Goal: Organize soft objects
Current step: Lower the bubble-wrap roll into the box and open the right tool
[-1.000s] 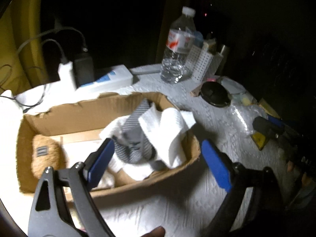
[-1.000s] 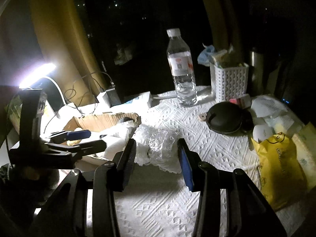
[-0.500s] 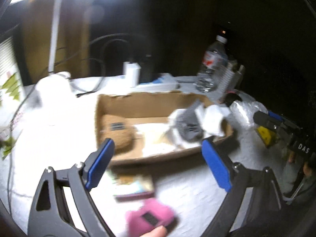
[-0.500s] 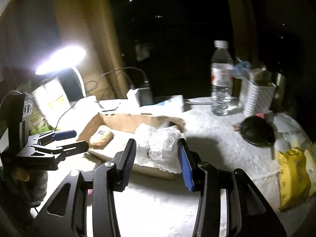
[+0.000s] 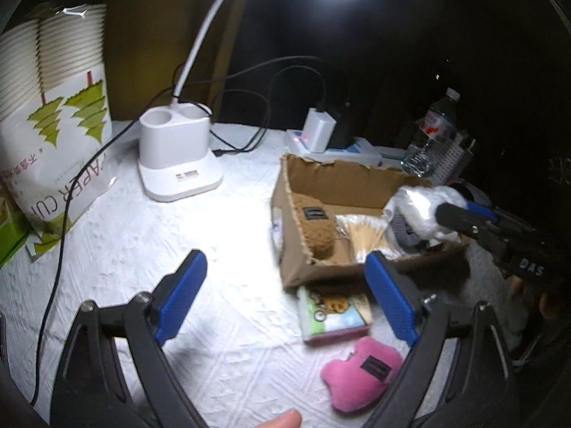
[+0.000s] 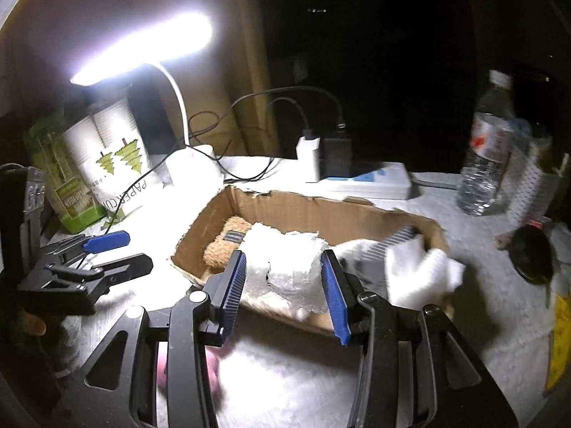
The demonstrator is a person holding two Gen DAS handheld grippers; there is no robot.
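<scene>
Crumpled clear plastic wrap [image 6: 285,264], pinched in right tool [image 6: 283,278], now hangs over brown cardboard box [image 6: 303,210] rather than beside it, so release is near; left tool [image 5: 285,296], spread empty, has swung toward pink plush pouch [image 5: 360,371] on white surface [image 5: 142,242].

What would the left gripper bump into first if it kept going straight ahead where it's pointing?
Probably just the white tablecloth. The left gripper is open and empty, aimed at bare cloth left of the cardboard box. Its right finger might brush the box's near corner, but depth is hard to judge.
</scene>
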